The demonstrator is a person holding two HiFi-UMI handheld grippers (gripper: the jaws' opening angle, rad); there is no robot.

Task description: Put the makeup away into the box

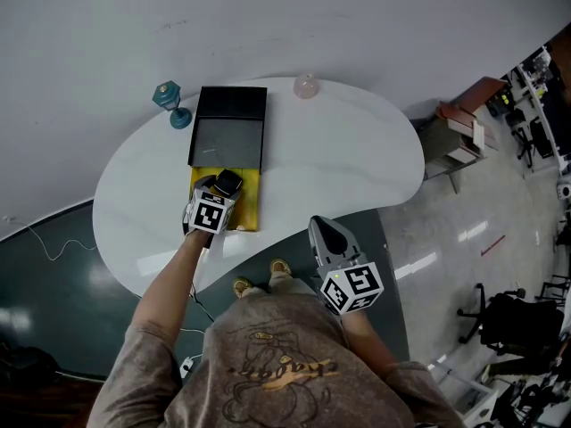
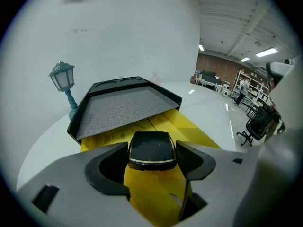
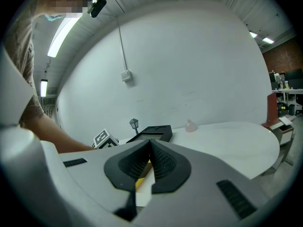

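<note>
While the head view looks down on a white table (image 1: 357, 163) with the box (image 1: 251, 205) toward its left, only the left gripper view shows the grip plainly: the left gripper (image 2: 152, 156) has its jaws spread wide yet pressed against both sides of a black compact (image 2: 151, 148), pinching it over the box's yellow inside. Whether the compact touches the bottom cannot be told from any view. From above, the compact sits over the near half of the box, partly hidden by the gripper's marker cube. The left gripper view adds the grey lining of the black lid (image 2: 124, 107), which stands open on the far side. A teal lantern (image 1: 169, 102) stands just left of the lid, and a pale pink object (image 1: 306, 86) rests at the table's far edge, right of the lid. The right gripper (image 1: 328, 232) hangs off the table's near edge, right of the box and well apart from it. Its own view shows its jaws pressed together tip to tip, with the left gripper's marker cube, the lantern and the lid small in the distance beyond them
</note>
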